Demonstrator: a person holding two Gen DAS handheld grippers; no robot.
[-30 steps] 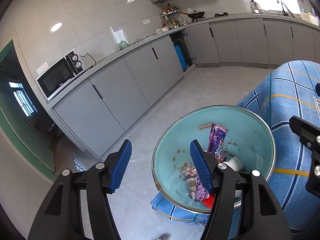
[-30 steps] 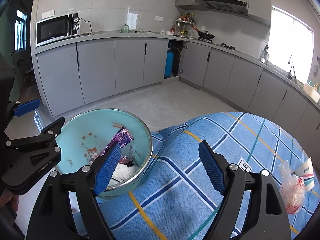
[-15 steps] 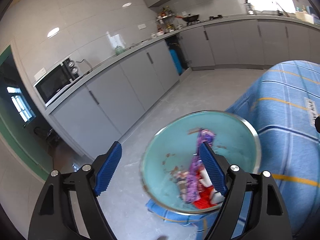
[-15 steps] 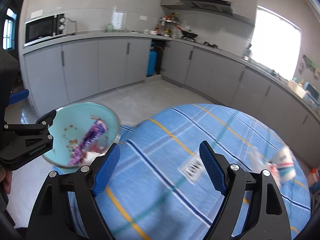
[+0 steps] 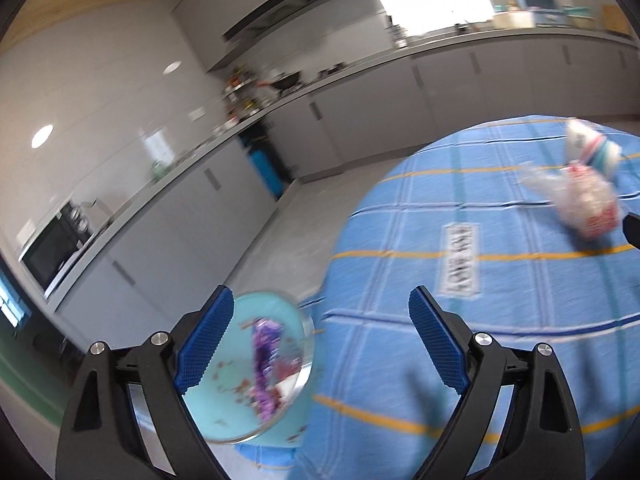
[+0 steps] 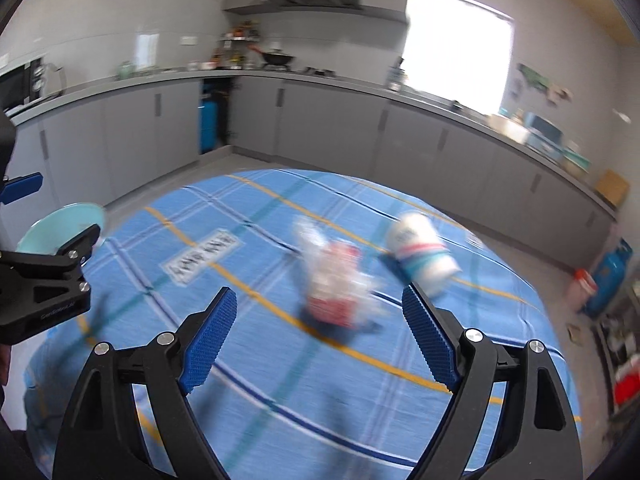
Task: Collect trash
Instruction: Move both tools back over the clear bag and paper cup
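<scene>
Two grippers hang over a round worktop draped in blue plaid cloth with yellow and dark stripes and a white printed label; both views are motion-blurred, and since half a second ago they have swung away from the bowl toward the litter. Grey cabinets curve behind at 12 o'clock. At the worktop's 9 o'clock edge sits the glossy teal bowl, round with a metal rim, holding a crinkled purple wrapper that stands on end; earlier it filled the left view's centre, now it lies low at 7 o'clock beside the left pad. A crumpled clear plastic bag with red-and-white contents lies near the worktop's middle, its loose neck pointing toward 11 o'clock in the right view. Just beside it at 2 o'clock a white paper cup with red and teal bands lies on its side, long axis running 10 to 4 o'clock; which end is the mouth is lost in blur. The left gripper is spread wide and holds nothing; the right gripper is likewise spread and empty, the bag just ahead between its ribbed blue pads.
</scene>
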